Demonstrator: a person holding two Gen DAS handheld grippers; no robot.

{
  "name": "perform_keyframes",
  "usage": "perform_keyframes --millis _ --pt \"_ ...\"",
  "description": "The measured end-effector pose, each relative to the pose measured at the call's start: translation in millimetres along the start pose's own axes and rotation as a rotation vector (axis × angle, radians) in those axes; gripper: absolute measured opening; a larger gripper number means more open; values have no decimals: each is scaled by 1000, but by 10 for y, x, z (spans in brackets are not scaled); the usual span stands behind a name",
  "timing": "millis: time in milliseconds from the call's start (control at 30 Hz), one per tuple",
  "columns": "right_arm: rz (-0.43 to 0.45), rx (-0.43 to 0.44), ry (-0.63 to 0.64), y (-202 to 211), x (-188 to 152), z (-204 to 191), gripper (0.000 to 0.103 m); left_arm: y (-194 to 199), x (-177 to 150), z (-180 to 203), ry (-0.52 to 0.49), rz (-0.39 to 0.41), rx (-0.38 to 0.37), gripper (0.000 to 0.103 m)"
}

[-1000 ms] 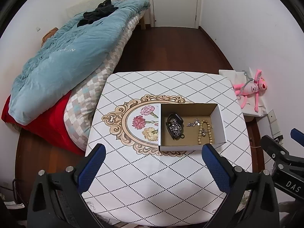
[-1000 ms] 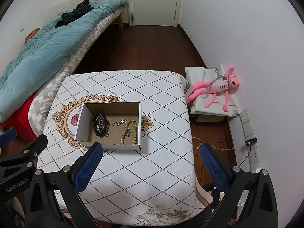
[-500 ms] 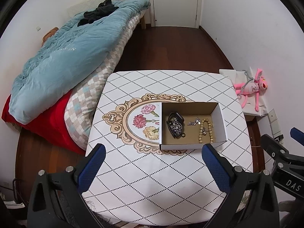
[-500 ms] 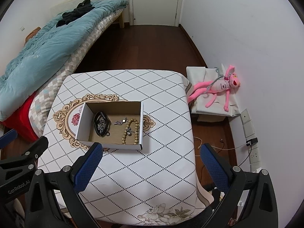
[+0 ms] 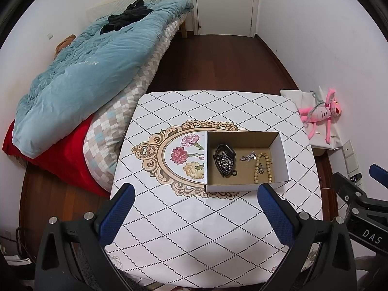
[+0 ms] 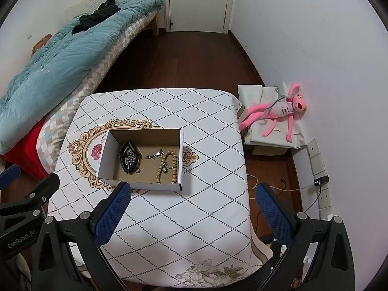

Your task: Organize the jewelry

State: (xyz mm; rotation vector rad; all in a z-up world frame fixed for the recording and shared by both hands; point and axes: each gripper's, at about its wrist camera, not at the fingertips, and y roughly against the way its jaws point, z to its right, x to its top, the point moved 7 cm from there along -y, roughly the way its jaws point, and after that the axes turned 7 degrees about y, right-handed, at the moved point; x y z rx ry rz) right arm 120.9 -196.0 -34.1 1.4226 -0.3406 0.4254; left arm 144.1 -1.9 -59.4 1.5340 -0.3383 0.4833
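An open cardboard box (image 5: 282,152) (image 6: 105,155) sits on the table (image 5: 194,218) (image 6: 206,145). Inside lie a black band with a metal chain (image 5: 224,161) (image 6: 130,157), a small silver piece (image 5: 247,157) (image 6: 153,155) and a wooden bead bracelet (image 5: 263,167) (image 6: 167,166). My left gripper (image 5: 195,212) is open and empty, high above the table's near side. My right gripper (image 6: 192,209) is open and empty, also high above the near side. Each gripper's body shows at the edge of the other's view.
A bed with a teal duvet (image 5: 92,72) and red blanket (image 5: 65,165) stands left of the table. A pink plush toy (image 6: 278,111) lies on a white box to the right by the wall. A closed door (image 6: 198,2) is at the far end.
Both views shift only slightly; the grippers stay open and the box and jewelry have not moved.
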Motion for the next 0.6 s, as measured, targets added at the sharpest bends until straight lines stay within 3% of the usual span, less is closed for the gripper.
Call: perform_keyframes --millis 600 --pt "-4 1 3 0 6 7 103 37 27 38 -1 3 -2 103"
